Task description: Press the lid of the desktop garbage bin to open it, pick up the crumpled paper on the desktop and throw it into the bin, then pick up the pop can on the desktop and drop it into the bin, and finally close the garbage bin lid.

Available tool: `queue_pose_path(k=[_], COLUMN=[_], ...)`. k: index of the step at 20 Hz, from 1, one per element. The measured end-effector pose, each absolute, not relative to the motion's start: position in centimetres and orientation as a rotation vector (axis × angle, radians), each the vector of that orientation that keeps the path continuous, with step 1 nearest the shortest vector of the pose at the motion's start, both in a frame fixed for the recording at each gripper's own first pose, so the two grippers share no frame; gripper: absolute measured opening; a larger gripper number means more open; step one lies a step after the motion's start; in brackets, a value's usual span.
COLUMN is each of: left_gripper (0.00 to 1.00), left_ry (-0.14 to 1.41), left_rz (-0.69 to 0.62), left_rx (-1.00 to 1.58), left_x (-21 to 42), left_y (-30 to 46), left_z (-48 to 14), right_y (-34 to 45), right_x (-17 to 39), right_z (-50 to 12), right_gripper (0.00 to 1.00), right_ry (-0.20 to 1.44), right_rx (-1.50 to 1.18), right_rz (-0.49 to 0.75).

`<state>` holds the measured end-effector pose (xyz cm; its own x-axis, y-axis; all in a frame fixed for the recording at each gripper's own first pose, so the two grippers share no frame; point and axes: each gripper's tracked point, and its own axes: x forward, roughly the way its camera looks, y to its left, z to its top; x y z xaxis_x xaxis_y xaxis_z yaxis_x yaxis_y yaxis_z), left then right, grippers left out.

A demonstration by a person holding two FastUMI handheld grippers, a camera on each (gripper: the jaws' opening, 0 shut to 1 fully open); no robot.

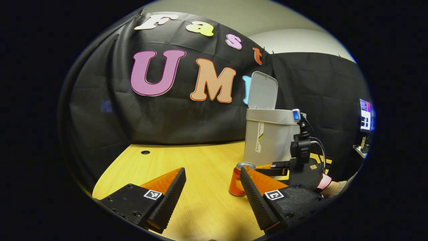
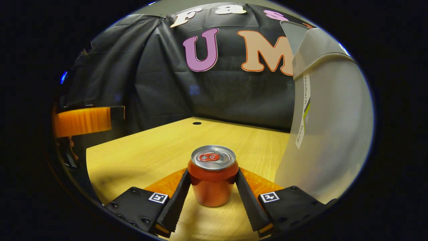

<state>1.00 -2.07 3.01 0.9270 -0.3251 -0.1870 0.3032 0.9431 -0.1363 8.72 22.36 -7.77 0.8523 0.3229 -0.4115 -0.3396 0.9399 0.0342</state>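
The pop can [image 2: 213, 180] stands upright on the wooden table [image 2: 150, 150], and my right gripper [image 2: 213, 174] is shut on it, one finger pressing each side. The grey bin [image 2: 331, 134] rises close on the right. In the left gripper view the bin [image 1: 267, 137] has its lid [image 1: 263, 90] tipped up and open. The can [image 1: 235, 182] is just in front of the bin, partly hidden behind one of my left fingers. My left gripper [image 1: 212, 177] hangs open over the table with nothing between its fingers. The right gripper [image 1: 272, 166] reaches the can from the right.
A hand [image 1: 329, 185] holds the right gripper near the table's right edge. A small round hole [image 1: 145, 152] sits at the table's far left. A lit screen [image 1: 366, 115] stands beyond the table on the right. One left finger [image 2: 83, 120] shows at the right gripper view's left edge.
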Motion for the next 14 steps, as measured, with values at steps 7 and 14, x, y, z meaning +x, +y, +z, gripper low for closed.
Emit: queue_pose_path(k=[7, 14], left_gripper=[0.94, 0.94], left_ry=[0.217, 0.212], left_rz=[-0.273, -0.233], left_rx=[-0.107, -0.090], left_x=[1.3, 1.5], left_y=[-0.9, 0.1], left_z=[2.8, 3.0], right_y=[23.0, 21.7], right_x=[6.4, 3.8], right_z=[-3.5, 3.6], right_gripper=[0.85, 0.84], right_ry=[0.397, 0.330], right_rx=[-0.016, -0.014], right_rz=[0.403, 0.440])
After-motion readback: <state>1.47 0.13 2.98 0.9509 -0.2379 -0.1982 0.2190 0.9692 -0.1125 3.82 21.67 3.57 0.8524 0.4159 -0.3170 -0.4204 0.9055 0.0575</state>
